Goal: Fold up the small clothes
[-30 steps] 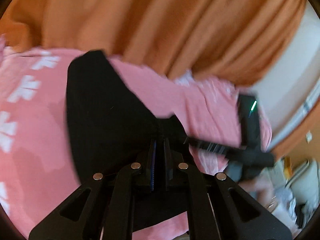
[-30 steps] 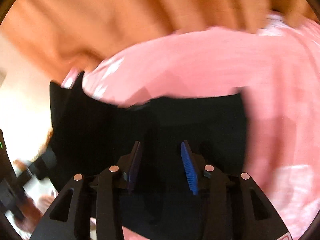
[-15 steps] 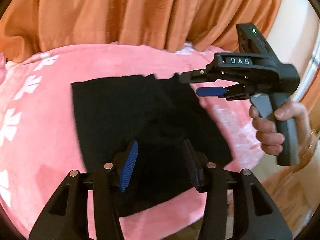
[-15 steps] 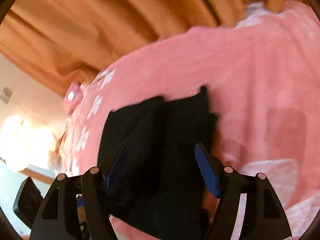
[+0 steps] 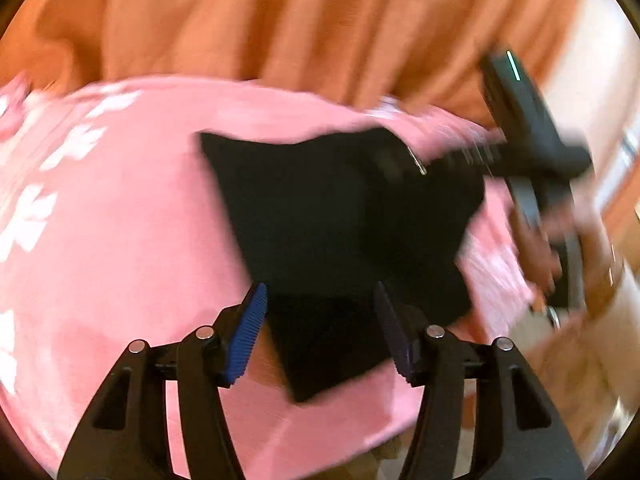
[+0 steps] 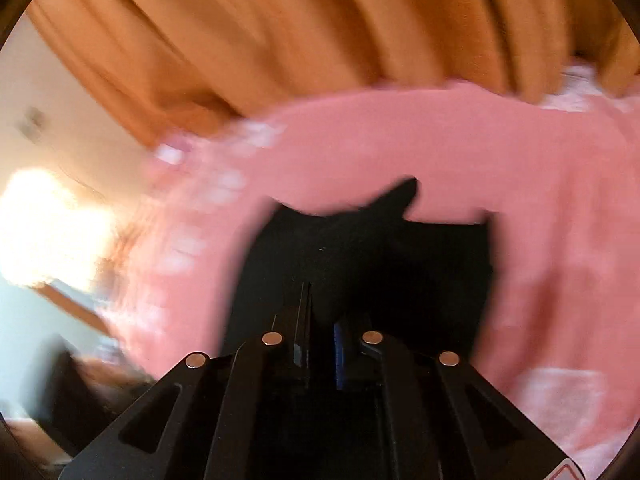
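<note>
A black garment [image 5: 348, 236] lies spread on a pink blanket [image 5: 120, 240] in the centre of the left wrist view, with orange curtains [image 5: 280, 20] across the top. The left gripper [image 5: 320, 324] hangs over the cloth's lower edge, jaws opening, blue pads clear of the fabric. In the right wrist view the right gripper [image 6: 320, 340] is closing, jaws nearly together with black cloth between them; the blur hides whether the pads press. A hand [image 5: 540, 248] carries it at the right.
</note>
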A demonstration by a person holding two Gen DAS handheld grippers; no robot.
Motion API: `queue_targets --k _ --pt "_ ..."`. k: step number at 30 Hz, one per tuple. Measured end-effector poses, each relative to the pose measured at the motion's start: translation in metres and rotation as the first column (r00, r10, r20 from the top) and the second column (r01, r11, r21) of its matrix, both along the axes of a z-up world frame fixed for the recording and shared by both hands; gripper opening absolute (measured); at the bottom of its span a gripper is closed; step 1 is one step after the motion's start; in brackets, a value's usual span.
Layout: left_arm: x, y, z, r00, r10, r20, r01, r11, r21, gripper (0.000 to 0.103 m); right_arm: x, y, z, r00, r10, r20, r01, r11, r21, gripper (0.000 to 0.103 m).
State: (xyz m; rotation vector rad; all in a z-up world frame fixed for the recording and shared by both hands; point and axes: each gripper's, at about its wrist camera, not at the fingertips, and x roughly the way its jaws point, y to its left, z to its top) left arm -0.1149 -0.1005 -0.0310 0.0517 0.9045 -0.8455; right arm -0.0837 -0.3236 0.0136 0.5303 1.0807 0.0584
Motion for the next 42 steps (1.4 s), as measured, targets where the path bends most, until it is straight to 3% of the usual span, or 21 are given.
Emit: queue_targets --k 1,2,5,7,12,14,15,16,21,24,25,26,29,30,31,33,38,39,40,42 --pt "0.009 0.002 -0.002 1.000 0.025 -0.019 -0.025 1.000 0.004 0.054 -0.001 -0.009 -0.022 0.995 -0.045 -0.090 0.048 0.998 0.033 0.015" --pt "0.021 0.007 -0.004 0.997 0.063 -0.048 -0.063 0.998 0.002 0.054 -0.005 -0.015 -0.030 0.992 -0.072 -0.108 0.081 0.993 0.087 0.015" --pt "0.039 0.013 -0.005 0.987 0.115 -0.116 -0.117 0.993 -0.010 0.054 -0.021 -0.022 -0.018 0.995 -0.088 -0.037 0.093 0.974 0.206 0.023" --pt "0.046 0.014 -0.006 0.980 0.137 -0.143 -0.141 0.990 -0.021 0.055 -0.030 -0.021 -0.012 0.996 -0.083 -0.013 0.084 0.965 0.248 0.059" --pt "0.044 0.005 -0.010 0.983 0.122 -0.138 -0.122 0.992 0.008 0.055 -0.054 -0.006 -0.016 0.997 -0.037 -0.063 0.050 0.974 0.223 0.060" --pt "0.039 -0.002 -0.012 0.984 0.073 -0.160 -0.074 0.997 0.001 0.055 -0.060 0.003 -0.027 0.995 -0.027 -0.098 0.049 0.971 0.235 0.052" --pt "0.037 -0.006 -0.013 0.984 0.039 -0.173 -0.041 0.999 -0.007 0.055 -0.061 0.010 -0.029 0.995 -0.018 -0.100 0.041 0.972 0.231 0.025" --pt "0.034 -0.009 -0.013 0.982 0.011 -0.186 -0.013 1.000 -0.010 0.055 -0.062 0.016 -0.023 0.996 -0.005 -0.090 0.024 0.977 0.214 0.006" --pt "0.032 -0.005 -0.016 0.982 0.021 -0.187 -0.018 1.000 0.020 0.055 -0.101 0.024 0.033 0.994 -0.041 0.096 0.025 0.985 0.168 0.005" --pt "0.036 -0.004 -0.027 0.979 0.042 -0.199 -0.030 0.998 0.062 0.056 -0.108 0.024 -0.008 0.997 -0.049 -0.052 0.053 0.995 0.089 0.005" --pt "0.035 -0.005 -0.030 0.977 0.041 -0.207 -0.027 0.997 0.073 0.056 -0.107 0.023 -0.032 0.987 -0.057 -0.153 0.071 0.993 0.091 0.005" --pt "0.035 -0.005 -0.034 0.974 0.044 -0.221 -0.026 0.996 0.082 0.056 -0.108 0.022 -0.041 0.979 -0.070 -0.191 0.095 0.988 0.124 0.004" --pt "0.037 0.003 -0.022 0.977 0.055 -0.206 -0.050 0.998 0.029 0.055 -0.104 0.019 -0.004 0.990 -0.091 -0.106 0.097 0.993 0.062 0.014" --pt "0.040 0.005 -0.013 0.981 0.059 -0.186 -0.059 0.998 0.006 0.055 -0.102 0.015 0.010 0.993 -0.099 -0.059 0.102 0.994 0.038 0.024" --pt "0.043 0.006 -0.007 0.983 0.065 -0.174 -0.066 0.998 -0.005 0.057 -0.098 0.009 0.024 0.993 -0.114 -0.020 0.114 0.993 0.023 0.042" --pt "0.056 0.003 0.006 0.983 0.087 -0.163 -0.093 0.995 -0.026 0.059 -0.080 -0.008 0.033 0.992 -0.128 0.013 0.128 0.992 -0.003 0.052" --pt "0.073 -0.001 0.010 0.982 0.117 -0.149 -0.124 0.992 -0.037 0.060 -0.021 -0.025 0.000 0.993 -0.103 -0.061 0.103 0.995 -0.015 0.051" --pt "0.073 0.001 0.007 0.982 0.130 -0.136 -0.135 0.990 -0.030 0.060 -0.015 -0.024 -0.010 0.992 -0.091 -0.090 0.089 0.996 -0.026 0.035" --pt "0.073 0.001 0.005 0.981 0.140 -0.134 -0.144 0.989 -0.023 0.060 -0.011 -0.018 -0.013 0.993 -0.074 -0.093 0.071 0.997 -0.027 0.010" --pt "0.076 0.006 0.001 0.976 0.148 -0.161 -0.154 0.988 -0.026 0.060 -0.017 -0.004 0.012 0.999 -0.052 0.002 0.052 0.998 -0.035 0.010"
